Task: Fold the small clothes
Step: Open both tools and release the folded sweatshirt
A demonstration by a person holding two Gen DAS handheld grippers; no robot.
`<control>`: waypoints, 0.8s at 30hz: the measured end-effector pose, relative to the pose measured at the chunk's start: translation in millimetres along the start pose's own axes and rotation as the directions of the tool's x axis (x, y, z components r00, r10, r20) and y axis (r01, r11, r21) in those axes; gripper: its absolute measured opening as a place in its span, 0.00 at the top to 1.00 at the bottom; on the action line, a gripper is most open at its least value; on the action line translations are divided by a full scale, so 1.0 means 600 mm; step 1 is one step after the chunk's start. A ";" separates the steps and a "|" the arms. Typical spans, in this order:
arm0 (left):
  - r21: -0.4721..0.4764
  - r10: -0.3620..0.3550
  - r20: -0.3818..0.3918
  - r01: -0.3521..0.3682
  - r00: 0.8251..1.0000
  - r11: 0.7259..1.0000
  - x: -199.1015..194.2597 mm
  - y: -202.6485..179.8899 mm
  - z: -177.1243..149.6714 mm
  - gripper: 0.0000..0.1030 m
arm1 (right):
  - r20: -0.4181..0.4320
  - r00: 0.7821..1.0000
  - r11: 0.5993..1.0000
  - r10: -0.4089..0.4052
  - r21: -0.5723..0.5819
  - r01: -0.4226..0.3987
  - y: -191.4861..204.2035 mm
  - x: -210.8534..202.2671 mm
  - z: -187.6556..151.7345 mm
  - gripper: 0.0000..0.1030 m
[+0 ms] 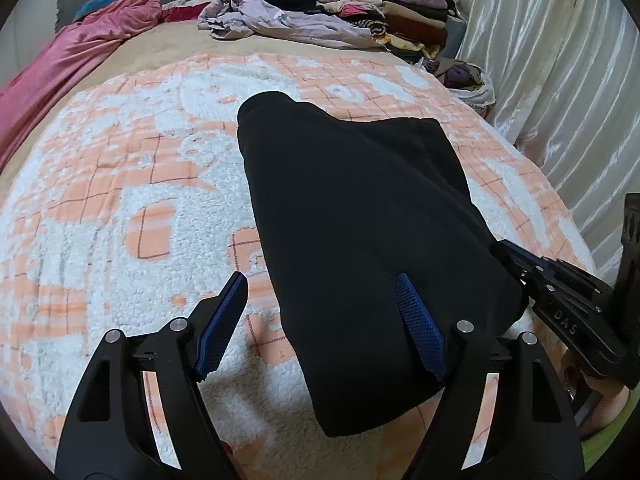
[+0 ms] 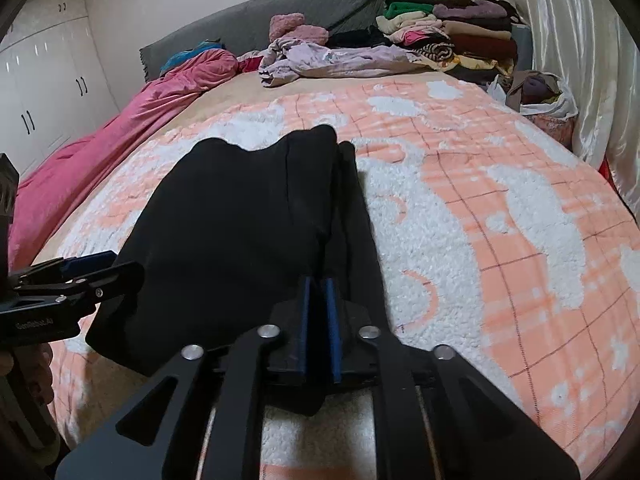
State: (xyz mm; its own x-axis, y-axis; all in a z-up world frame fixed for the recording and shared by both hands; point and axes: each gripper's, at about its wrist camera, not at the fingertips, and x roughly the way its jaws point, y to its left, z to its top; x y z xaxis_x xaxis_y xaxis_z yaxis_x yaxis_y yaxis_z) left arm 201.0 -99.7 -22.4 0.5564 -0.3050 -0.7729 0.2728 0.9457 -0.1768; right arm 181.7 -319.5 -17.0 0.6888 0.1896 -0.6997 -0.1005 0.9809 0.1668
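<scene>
A black garment [image 1: 352,216] lies folded lengthwise on the peach-and-white fleece blanket [image 1: 120,200]. In the left wrist view my left gripper [image 1: 320,278] stands open at the garment's near end. Its left finger is over bare blanket, its right pad over the cloth, and the pads do not press on it. In the right wrist view the garment [image 2: 232,216] runs down to my right gripper [image 2: 319,282], whose blue pads are nearly together on its layered right edge. That right gripper [image 1: 508,252] also shows at the garment's right side, and the left gripper [image 2: 100,268] at its left side.
Folded clothes [image 2: 452,36] are stacked at the back right beside a crumpled lilac heap [image 2: 320,60]. A pink duvet [image 2: 120,120] runs along the left. A bag of clothes [image 2: 536,92] sits by the shiny curtain [image 2: 580,60]. White wardrobe doors [image 2: 44,80] stand far left.
</scene>
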 end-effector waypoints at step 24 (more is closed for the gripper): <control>-0.002 0.018 0.045 -0.018 0.999 1.000 -0.053 -0.001 -0.017 0.25 | 0.128 0.991 0.999 -0.039 -0.012 0.041 0.022 -0.101 0.004 0.30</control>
State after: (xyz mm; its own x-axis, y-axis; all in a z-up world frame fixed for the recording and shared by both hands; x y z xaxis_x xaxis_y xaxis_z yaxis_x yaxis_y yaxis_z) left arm 175.3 -89.1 -3.8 0.5963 -0.2925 -0.7475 0.2611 0.9513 -0.1640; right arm 140.1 -317.9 29.4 0.7787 0.1436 -0.6108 -0.0805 0.9883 0.1297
